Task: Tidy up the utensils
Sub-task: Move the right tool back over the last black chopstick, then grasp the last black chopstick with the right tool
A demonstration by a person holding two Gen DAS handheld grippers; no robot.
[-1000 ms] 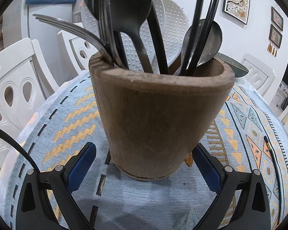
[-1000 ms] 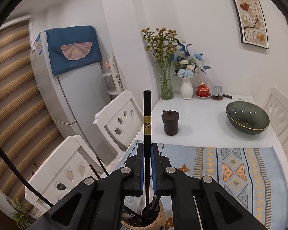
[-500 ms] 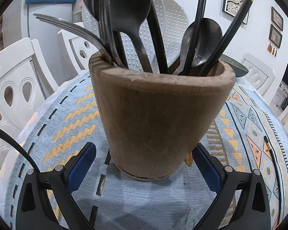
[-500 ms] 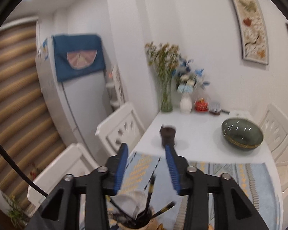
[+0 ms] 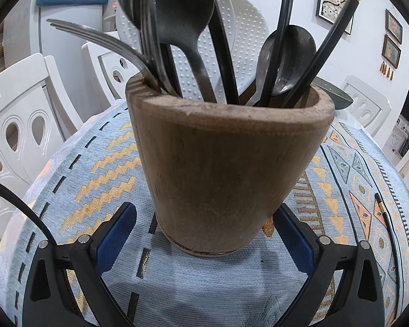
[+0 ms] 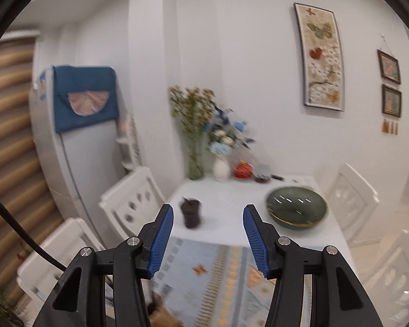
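A wooden utensil holder stands on the patterned mat, filled with a fork, dark spoons and black chopsticks. One gold-banded chopstick leans out to the right. My left gripper straddles the holder's base, open, with a strip of mat showing beside the left pad. Another black chopstick lies on the mat at the right. My right gripper hangs above the table with its jaws opening and nothing between them. The holder's top is a blur at that view's bottom edge.
A green bowl, a dark lidded cup and flower vases stand on the far white part of the table. White chairs ring the table, and a fridge stands at the left.
My right gripper opened and let go of the black chopstick, which dropped into the holder and now leans right. The right gripper then rose and drew away. The left gripper stayed put.
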